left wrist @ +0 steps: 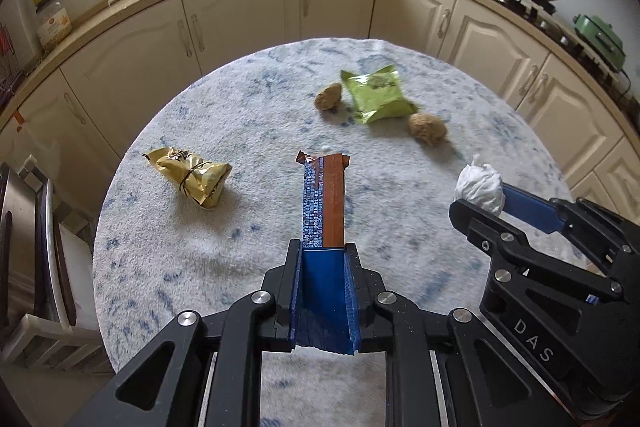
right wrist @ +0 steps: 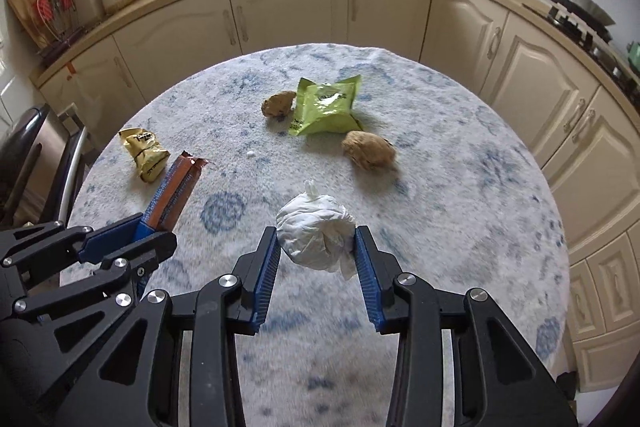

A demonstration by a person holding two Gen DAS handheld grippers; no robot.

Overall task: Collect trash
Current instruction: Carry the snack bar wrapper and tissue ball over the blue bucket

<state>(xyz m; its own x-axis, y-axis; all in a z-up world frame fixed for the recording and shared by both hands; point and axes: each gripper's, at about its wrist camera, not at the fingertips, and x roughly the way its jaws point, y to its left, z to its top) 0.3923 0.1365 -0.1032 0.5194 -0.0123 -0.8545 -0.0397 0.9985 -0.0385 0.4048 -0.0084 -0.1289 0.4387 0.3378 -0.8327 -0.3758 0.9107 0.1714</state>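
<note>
- Trash lies across the desk (right wrist: 460, 195): green bag (right wrist: 326, 105) upper centre, yellow bag (right wrist: 145, 155) at left.
- Left gripper (left wrist: 323, 255), jaws clenched on a brown wrapper (left wrist: 325, 199), lower centre.
- Right gripper (right wrist: 316, 247), jaws grasping a white tissue ball (right wrist: 314, 237).

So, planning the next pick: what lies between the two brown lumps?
The green wrapper's lower part lies between the lumps, clearest in the right wrist view.

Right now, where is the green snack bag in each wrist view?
Left wrist: green snack bag lies upper right of centre on the table, beyond the bar wrapper.
Right wrist: green snack bag lies just above centre.
Shared landmark: the two brown lumps flanking it.
</note>
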